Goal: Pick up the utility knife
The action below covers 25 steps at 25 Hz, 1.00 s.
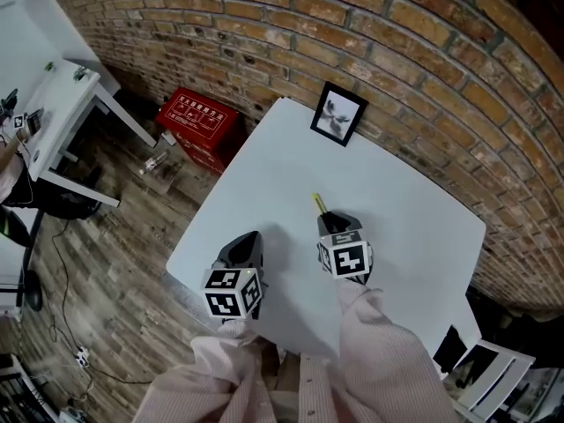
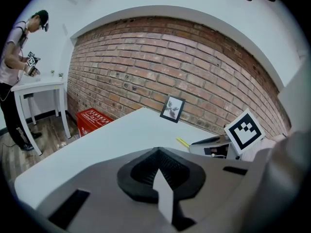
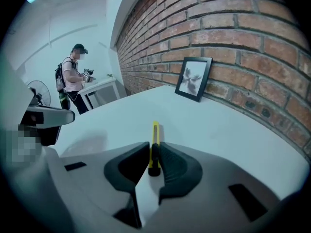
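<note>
Right gripper (image 3: 154, 152) is clenched on the near end of the yellow utility knife (image 3: 155, 132). The knife sits mid-table on the white table (image 3: 218, 125), tip pointing far. Left gripper (image 2: 158, 155), to the left, has jaws together, empty.

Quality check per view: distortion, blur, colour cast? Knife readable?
Head view: fisheye bends the brick wall, sharp, even light, utility knife small but clear. Left gripper view: heavy barrel distortion, dark vignette corners, left gripper slightly soft. Right gripper view: bluish cast, same vignette, utility knife sharp between the right gripper pads.
</note>
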{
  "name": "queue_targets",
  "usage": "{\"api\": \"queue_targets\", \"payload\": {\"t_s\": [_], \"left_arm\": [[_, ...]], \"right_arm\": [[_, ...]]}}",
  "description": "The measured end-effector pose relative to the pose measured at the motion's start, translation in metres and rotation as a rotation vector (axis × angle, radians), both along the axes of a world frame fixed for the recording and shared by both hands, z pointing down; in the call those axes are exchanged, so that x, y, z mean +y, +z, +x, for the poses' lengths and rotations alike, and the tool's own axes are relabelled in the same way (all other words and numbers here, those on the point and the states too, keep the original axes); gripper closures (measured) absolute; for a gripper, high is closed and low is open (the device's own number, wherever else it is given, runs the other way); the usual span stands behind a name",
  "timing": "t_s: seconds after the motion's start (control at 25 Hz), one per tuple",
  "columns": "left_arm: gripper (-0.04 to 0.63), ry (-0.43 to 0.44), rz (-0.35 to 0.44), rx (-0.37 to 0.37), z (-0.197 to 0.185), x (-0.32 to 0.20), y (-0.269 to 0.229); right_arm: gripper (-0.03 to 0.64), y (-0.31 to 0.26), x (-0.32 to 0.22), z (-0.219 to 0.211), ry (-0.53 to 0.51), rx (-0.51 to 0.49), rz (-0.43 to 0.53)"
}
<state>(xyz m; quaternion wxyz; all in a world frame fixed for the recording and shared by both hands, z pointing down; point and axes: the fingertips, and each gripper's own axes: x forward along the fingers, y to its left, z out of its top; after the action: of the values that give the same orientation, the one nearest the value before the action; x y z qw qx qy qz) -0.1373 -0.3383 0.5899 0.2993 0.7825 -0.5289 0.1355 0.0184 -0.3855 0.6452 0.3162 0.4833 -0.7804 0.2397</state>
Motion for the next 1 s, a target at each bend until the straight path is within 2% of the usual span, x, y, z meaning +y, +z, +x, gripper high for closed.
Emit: {"api": "queue_targets", "payload": {"t_s": [0.36, 1.0], "left_arm": [[0.601, 0.018, 0.034, 0.020, 0.005, 0.005, -0.016], [0.601, 0.140, 0.207, 0.030, 0.013, 0.022, -0.083]], "right_arm": [[0.549, -0.029, 0.014, -0.003, 0.017, -0.120, 0.069], [0.549, -0.116, 0.045, 0.001, 0.032, -0.352, 0.272]]}}
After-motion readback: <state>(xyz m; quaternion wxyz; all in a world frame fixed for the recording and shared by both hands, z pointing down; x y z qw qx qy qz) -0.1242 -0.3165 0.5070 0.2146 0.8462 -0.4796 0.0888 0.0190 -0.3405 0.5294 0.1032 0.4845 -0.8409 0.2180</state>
